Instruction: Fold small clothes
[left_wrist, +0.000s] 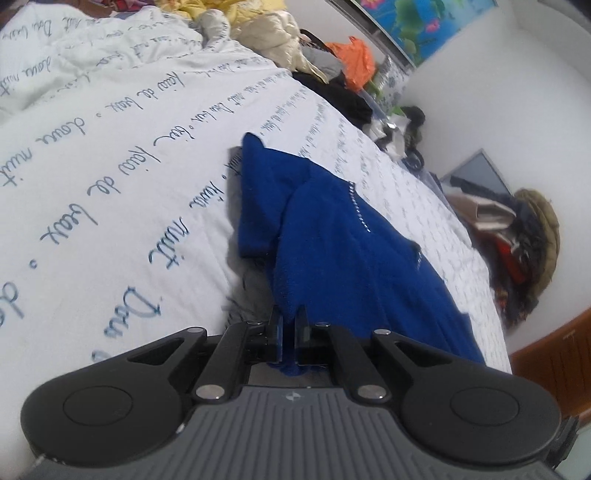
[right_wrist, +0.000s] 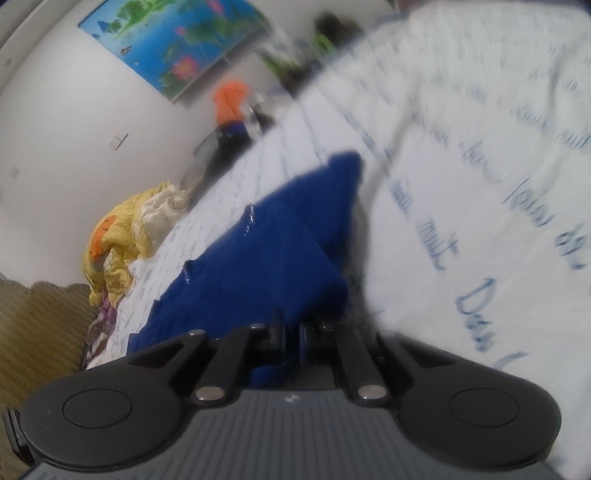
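Gripping blue fleece garment (left_wrist: 332, 236) at near edge, frame centre: left gripper (left_wrist: 289, 332) and right gripper (right_wrist: 291, 336) both clamped on fabric. Garment lies on white script-printed bedsheet (left_wrist: 122, 177), partly lifted.

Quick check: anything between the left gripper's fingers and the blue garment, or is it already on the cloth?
Nothing between them: in the left wrist view the left gripper has its fingers shut directly on the blue garment.

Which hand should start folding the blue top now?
Probably both together. The left gripper and right gripper are each shut on an edge of the blue top, which lies on the bed sheet; neither looks better placed.
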